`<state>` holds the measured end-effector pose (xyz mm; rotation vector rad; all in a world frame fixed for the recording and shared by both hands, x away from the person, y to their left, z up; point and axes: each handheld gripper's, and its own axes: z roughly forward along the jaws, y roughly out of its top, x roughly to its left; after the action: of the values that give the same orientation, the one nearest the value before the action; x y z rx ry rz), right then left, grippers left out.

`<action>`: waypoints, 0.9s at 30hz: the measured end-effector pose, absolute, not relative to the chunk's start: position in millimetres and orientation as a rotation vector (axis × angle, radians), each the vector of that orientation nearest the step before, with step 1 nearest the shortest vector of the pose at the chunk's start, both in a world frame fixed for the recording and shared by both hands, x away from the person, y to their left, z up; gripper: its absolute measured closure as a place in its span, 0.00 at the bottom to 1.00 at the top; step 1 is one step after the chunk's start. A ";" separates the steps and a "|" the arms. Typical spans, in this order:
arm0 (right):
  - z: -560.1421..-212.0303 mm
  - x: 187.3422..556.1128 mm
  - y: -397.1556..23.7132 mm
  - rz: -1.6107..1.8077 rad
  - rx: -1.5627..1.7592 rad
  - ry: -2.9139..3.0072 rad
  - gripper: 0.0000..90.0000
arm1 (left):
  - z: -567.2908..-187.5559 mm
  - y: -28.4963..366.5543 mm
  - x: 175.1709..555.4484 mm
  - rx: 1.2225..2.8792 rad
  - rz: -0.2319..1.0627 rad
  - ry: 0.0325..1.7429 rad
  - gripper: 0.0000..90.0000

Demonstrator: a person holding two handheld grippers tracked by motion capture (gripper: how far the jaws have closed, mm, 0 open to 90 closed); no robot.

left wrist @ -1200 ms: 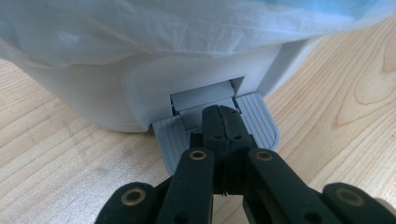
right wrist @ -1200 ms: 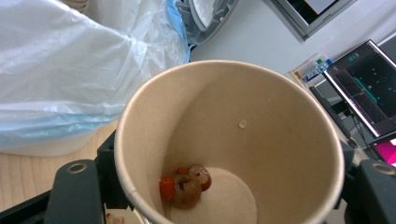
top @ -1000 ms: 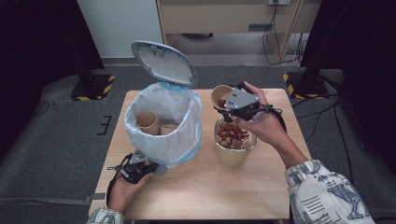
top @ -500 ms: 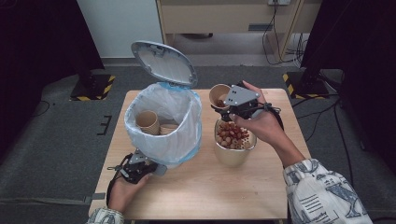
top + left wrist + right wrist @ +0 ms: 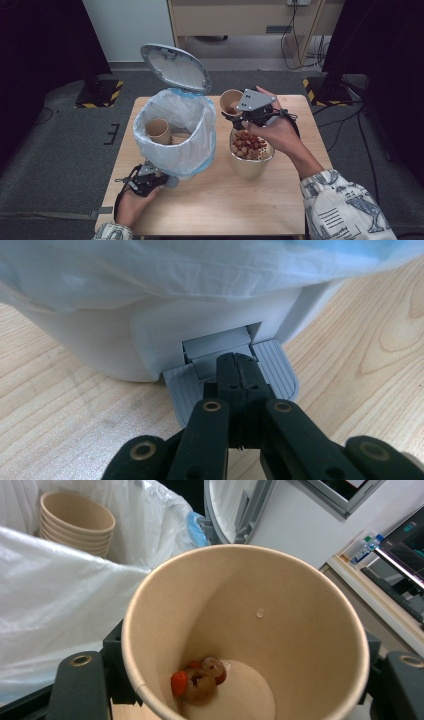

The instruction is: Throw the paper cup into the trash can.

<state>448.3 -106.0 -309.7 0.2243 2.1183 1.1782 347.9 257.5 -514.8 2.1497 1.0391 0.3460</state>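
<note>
Right gripper view: paper cup (image 5: 280,630) pinched between fingers (image 5: 82,680); left fingers (image 5: 240,375) pressed together on pedal (image 5: 280,372).

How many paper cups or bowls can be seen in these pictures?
4 at least: a stack and another cup in the bin, one cup in the right gripper, one bowl on the table. The stack hides more.

High cam looks down on table (image 5: 215,210); both gripper cams sit close, sharing bin (image 5: 175,150).
</note>
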 end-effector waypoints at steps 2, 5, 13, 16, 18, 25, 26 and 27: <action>-309.2 448.6 -105.0 1.182 0.232 2.122 0.30 | -514.8 257.5 348.0 2.150 0.346 1.039 1.00; -309.0 449.0 -103.7 1.187 0.239 2.129 0.30 | -514.8 257.6 348.0 2.150 0.346 1.039 1.00; -307.1 449.9 -102.2 1.208 0.257 2.141 0.30 | -514.8 257.6 348.0 2.149 0.345 1.039 1.00; -304.7 449.6 -102.2 1.221 0.270 2.145 0.30 | -514.8 257.6 348.0 2.149 0.345 1.040 1.00; -303.0 449.5 -102.1 1.229 0.277 2.149 0.30 | -514.9 257.4 347.9 2.146 0.345 1.041 1.00; -295.9 446.2 -97.6 1.282 0.294 2.156 0.30 | -515.0 257.4 347.9 2.143 0.345 1.043 1.00; -294.5 445.6 -96.5 1.283 0.290 2.158 0.30 | -515.0 257.4 348.0 2.143 0.344 1.044 1.00; -292.9 445.1 -95.3 1.286 0.288 2.158 0.30 | -515.0 257.4 347.9 2.143 0.345 1.043 1.00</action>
<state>445.1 -95.3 -292.9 0.2883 2.1584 1.2862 347.9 257.4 -515.0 2.1433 1.0434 0.3446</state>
